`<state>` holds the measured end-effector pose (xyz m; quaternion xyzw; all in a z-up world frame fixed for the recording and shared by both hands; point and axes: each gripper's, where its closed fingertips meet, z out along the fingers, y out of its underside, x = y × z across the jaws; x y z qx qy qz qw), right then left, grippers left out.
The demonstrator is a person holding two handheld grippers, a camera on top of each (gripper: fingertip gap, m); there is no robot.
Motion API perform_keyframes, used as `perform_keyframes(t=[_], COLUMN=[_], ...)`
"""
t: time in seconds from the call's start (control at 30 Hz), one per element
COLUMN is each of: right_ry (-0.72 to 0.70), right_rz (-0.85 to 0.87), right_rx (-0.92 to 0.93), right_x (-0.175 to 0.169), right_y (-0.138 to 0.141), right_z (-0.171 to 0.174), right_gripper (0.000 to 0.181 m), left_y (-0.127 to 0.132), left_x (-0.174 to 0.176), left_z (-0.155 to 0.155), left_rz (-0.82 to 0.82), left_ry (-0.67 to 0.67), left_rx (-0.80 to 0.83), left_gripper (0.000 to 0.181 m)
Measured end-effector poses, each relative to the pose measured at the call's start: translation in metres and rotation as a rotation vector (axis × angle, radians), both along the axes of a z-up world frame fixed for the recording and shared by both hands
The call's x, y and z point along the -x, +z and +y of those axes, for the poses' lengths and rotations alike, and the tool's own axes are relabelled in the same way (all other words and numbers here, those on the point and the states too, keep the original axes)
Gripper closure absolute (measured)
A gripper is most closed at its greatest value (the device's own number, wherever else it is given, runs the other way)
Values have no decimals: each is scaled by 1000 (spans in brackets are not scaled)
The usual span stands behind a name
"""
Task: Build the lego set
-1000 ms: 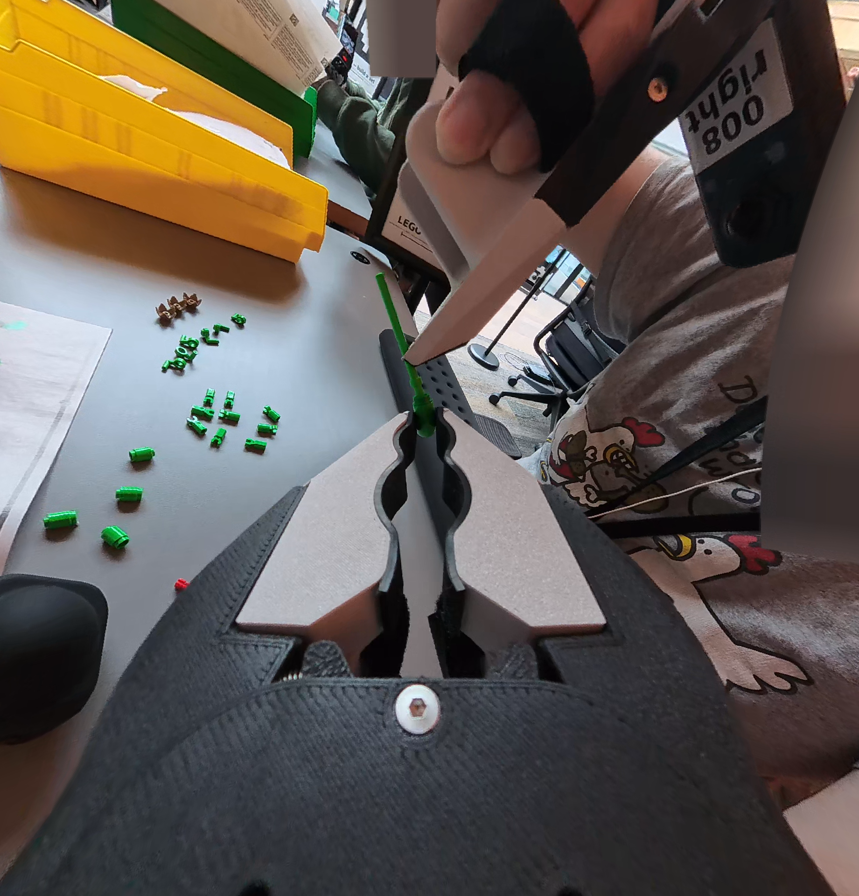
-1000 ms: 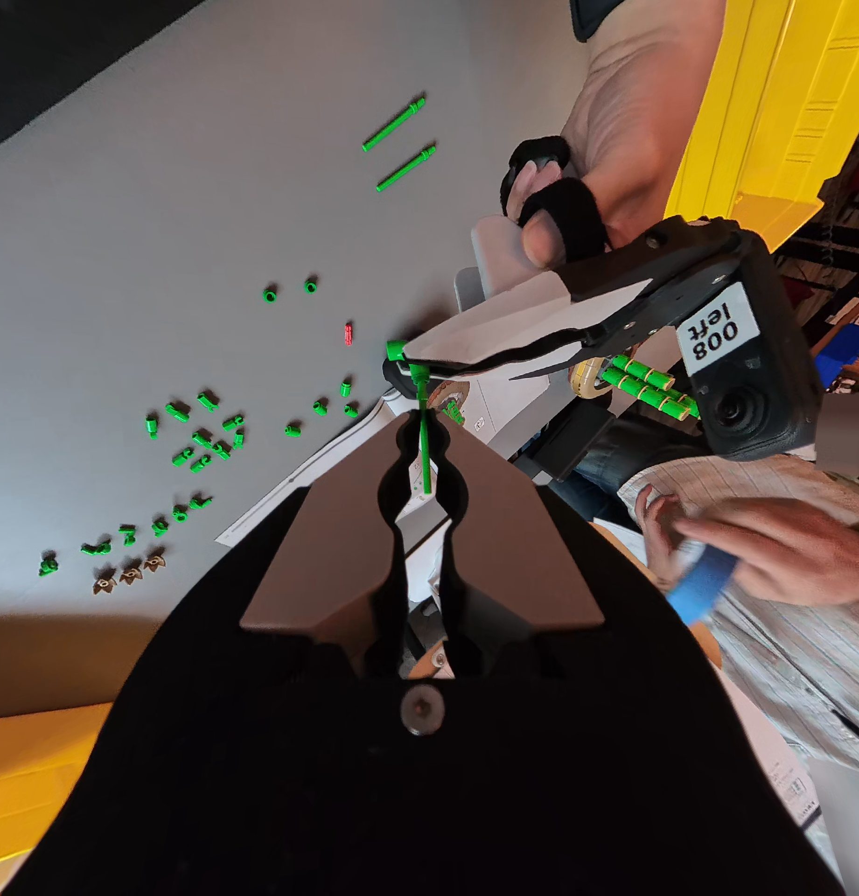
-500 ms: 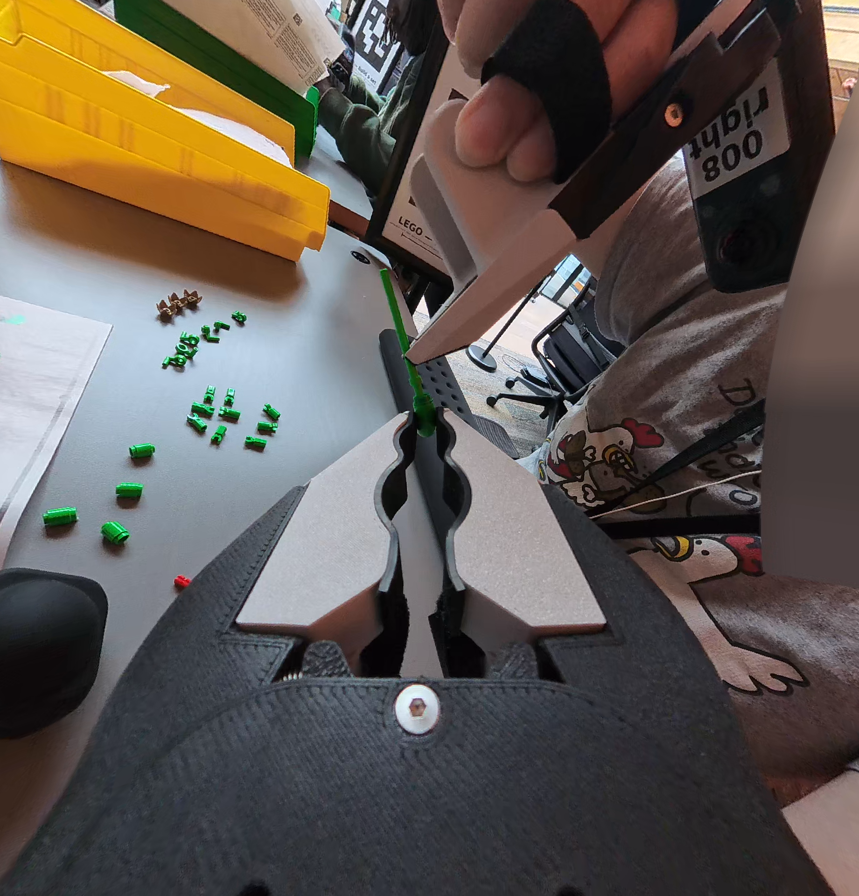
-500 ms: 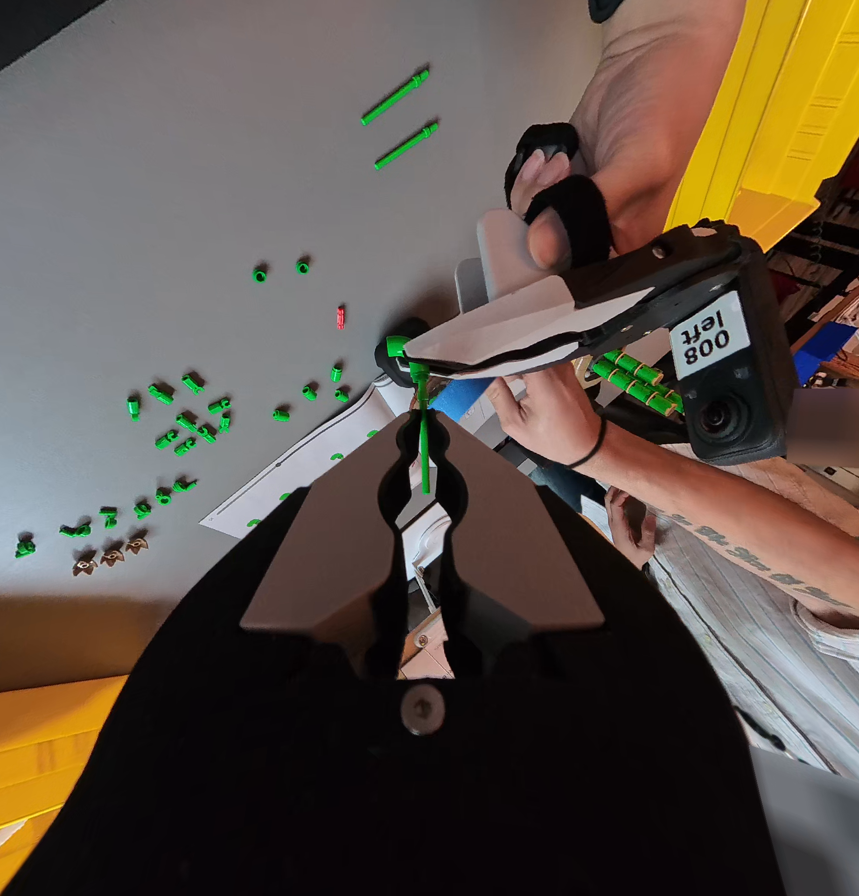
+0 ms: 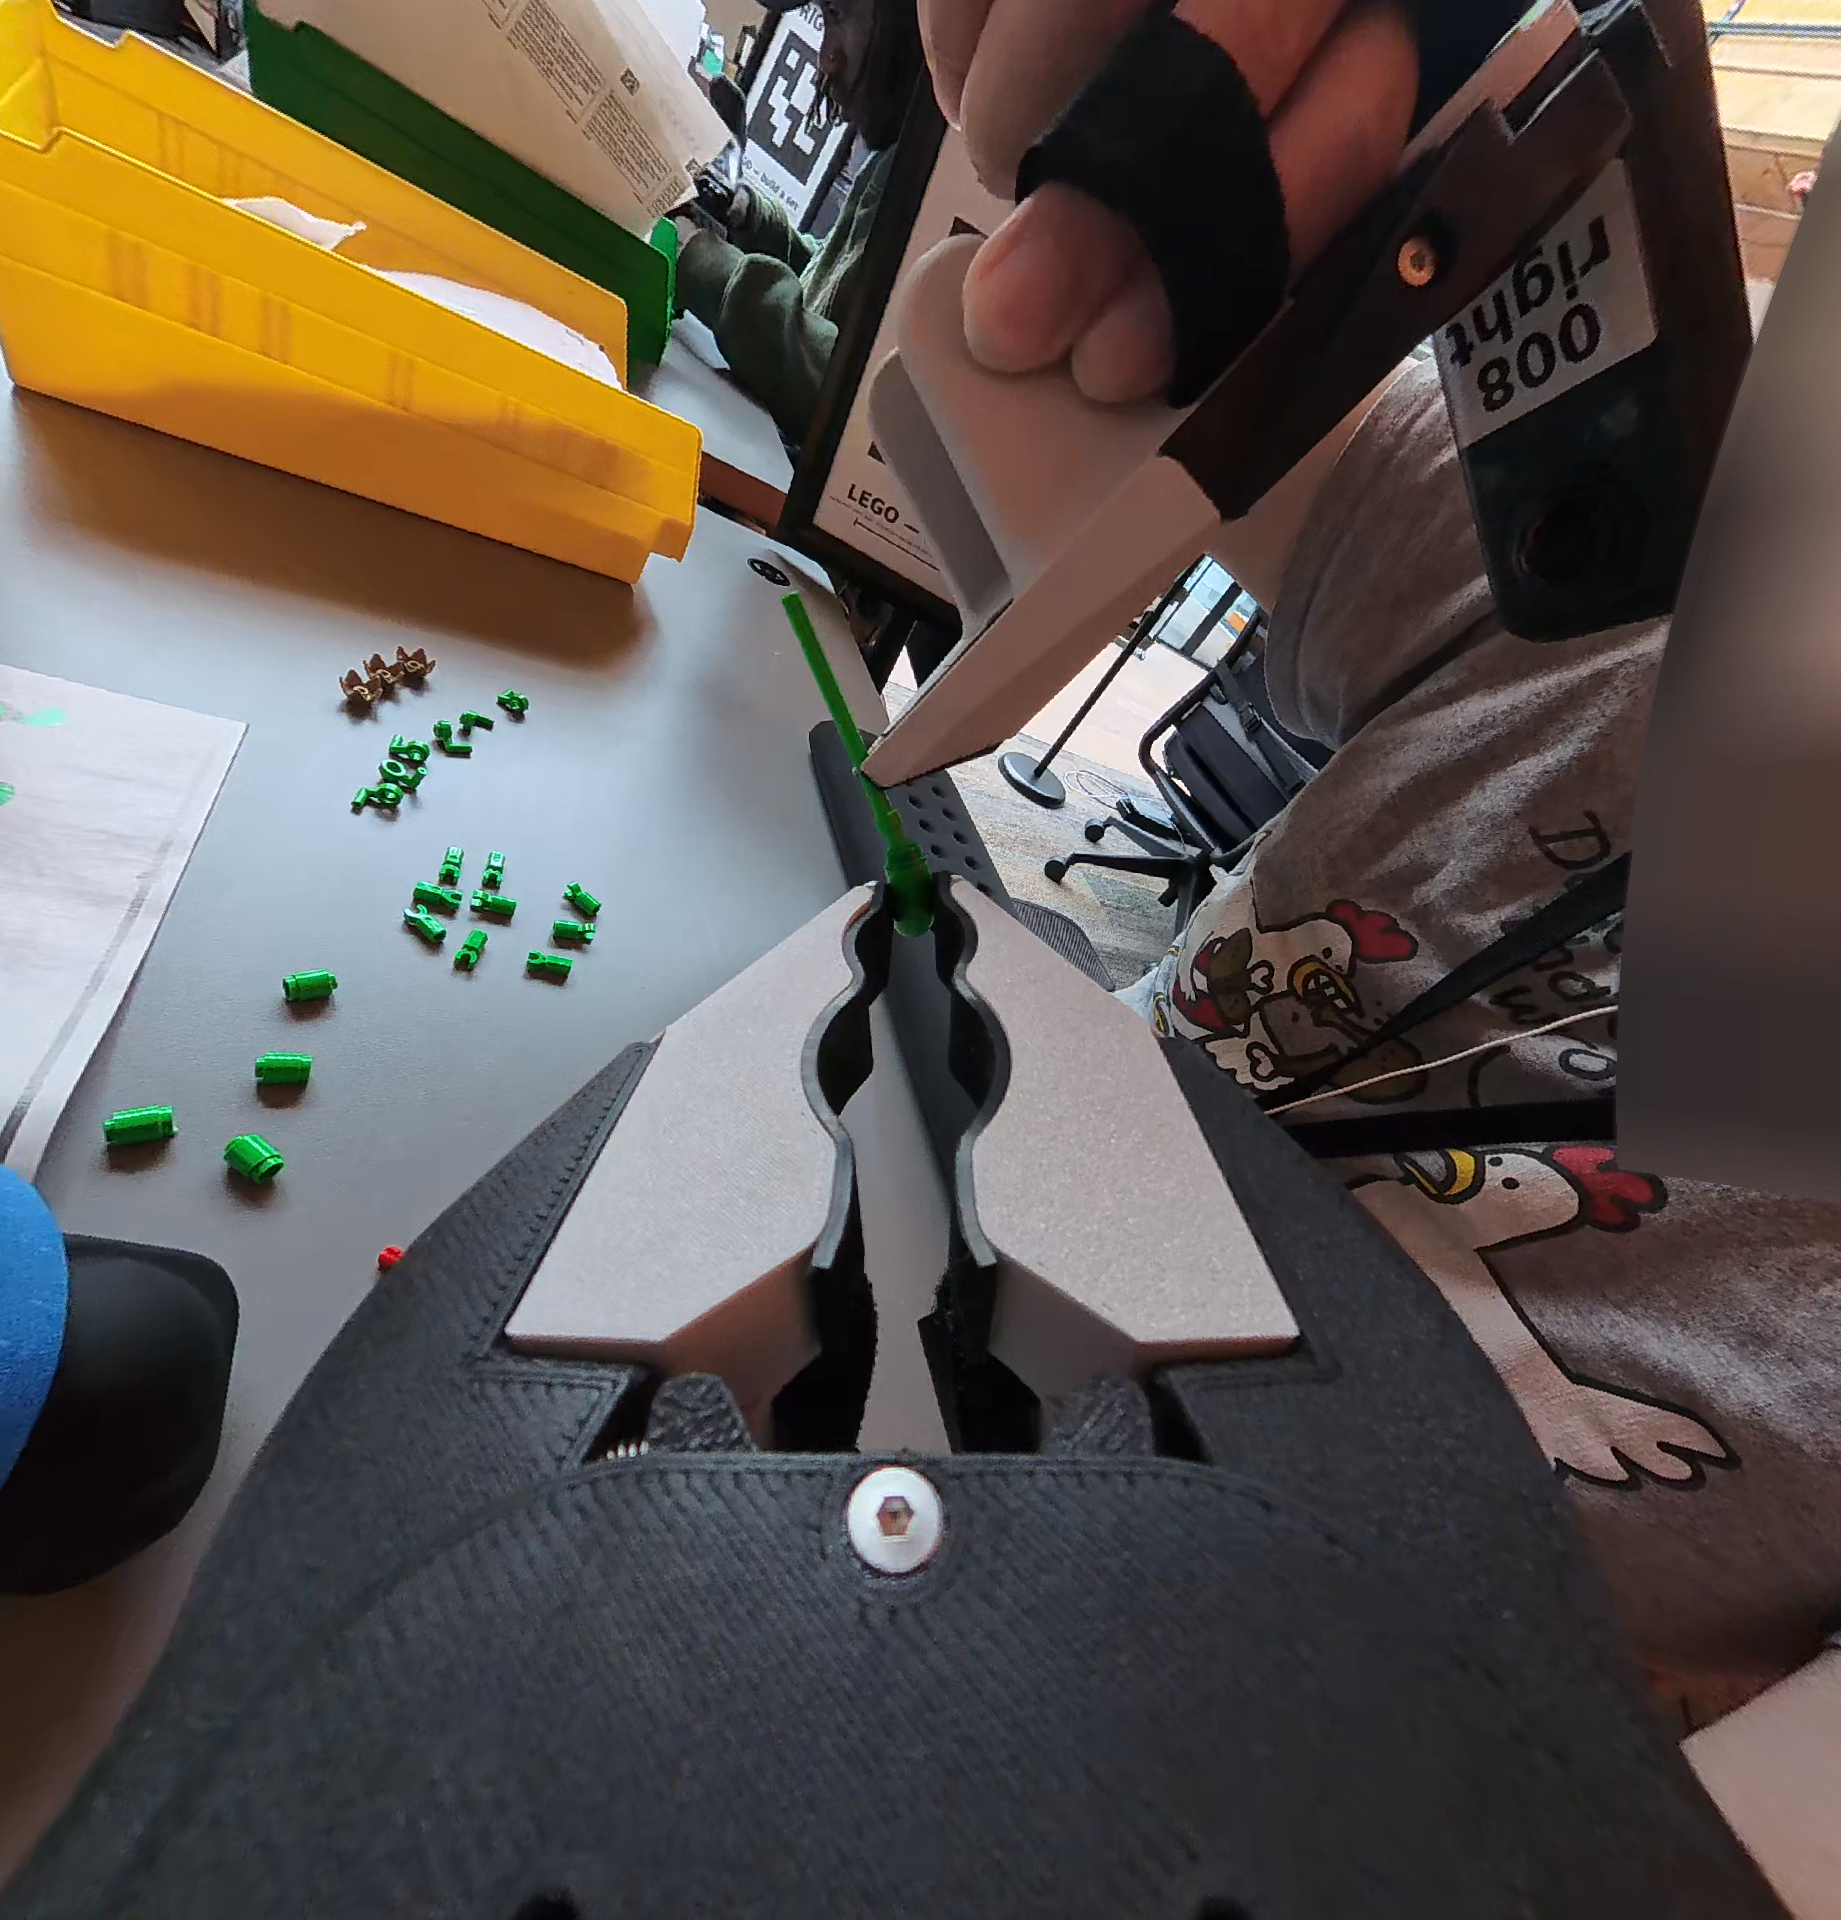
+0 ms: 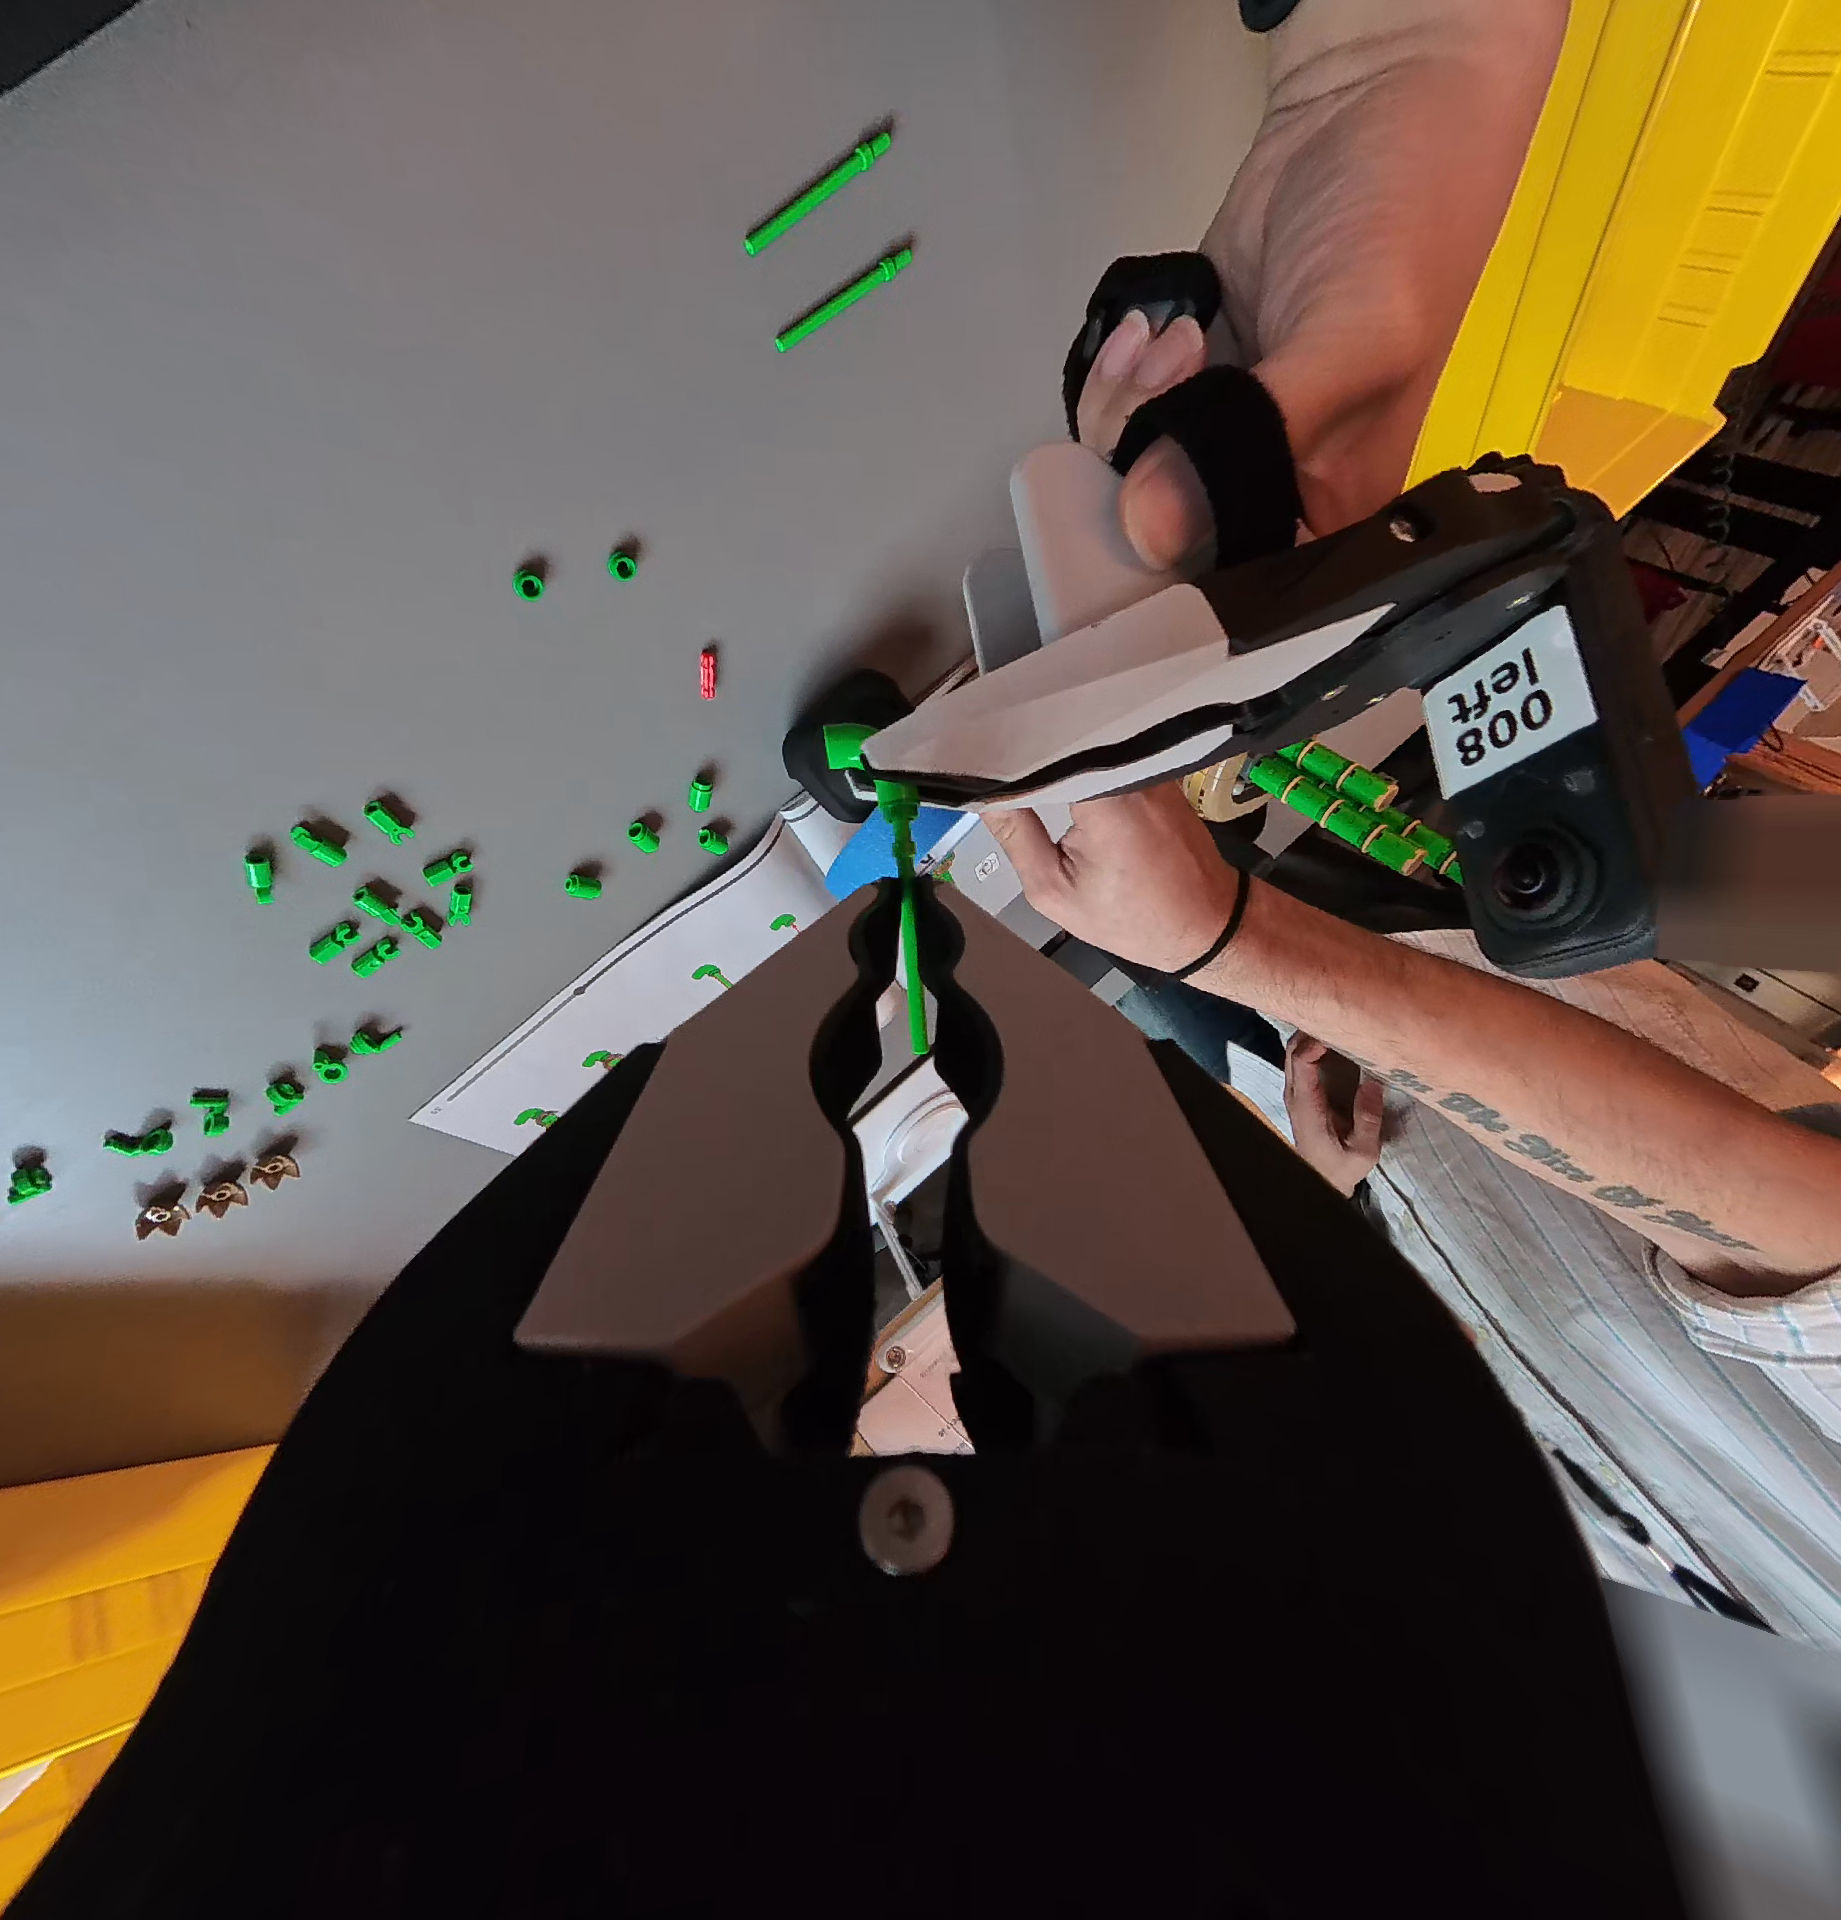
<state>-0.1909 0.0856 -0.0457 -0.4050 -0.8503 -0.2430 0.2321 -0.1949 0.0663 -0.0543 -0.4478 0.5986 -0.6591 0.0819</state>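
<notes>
My left gripper (image 5: 911, 896) is shut on a small green connector (image 5: 908, 875), held in the air past the table edge. A thin green rod (image 5: 828, 686) sticks up out of it. My right gripper (image 5: 874, 769) comes in from the upper right and is shut on that rod. In the right wrist view my right gripper (image 6: 911, 888) pinches the rod (image 6: 914, 987), and my left gripper (image 6: 869, 764) holds the green connector (image 6: 843, 743) at the rod's far end.
Loose green pieces (image 5: 490, 904), three brown pieces (image 5: 386, 675) and a red piece (image 6: 707, 673) lie on the dark table (image 5: 604, 748). Two more green rods (image 6: 817, 192) lie farther off. A yellow bin (image 5: 324, 343), an instruction sheet (image 5: 64, 831) and another person's arm (image 6: 1415, 997) are near. Left and right tips are no more than a few centimetres apart.
Both grippers keep their hold on the rod and connector and have barely shifted. The other person's arm has reached in behind, and something blue has appeared at the left view's lower left edge.
</notes>
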Motion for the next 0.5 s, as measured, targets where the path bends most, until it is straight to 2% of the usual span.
perform_keyframes(t=[0.5], right_ry=[4], right_rz=[-36], right_rx=[-124], right_x=[0], right_y=[3], right_z=[7], right_gripper=[180], left_y=[4], left_x=[0], left_z=[6], left_rz=[-15], left_ry=[32], left_rx=[2], left_gripper=[176])
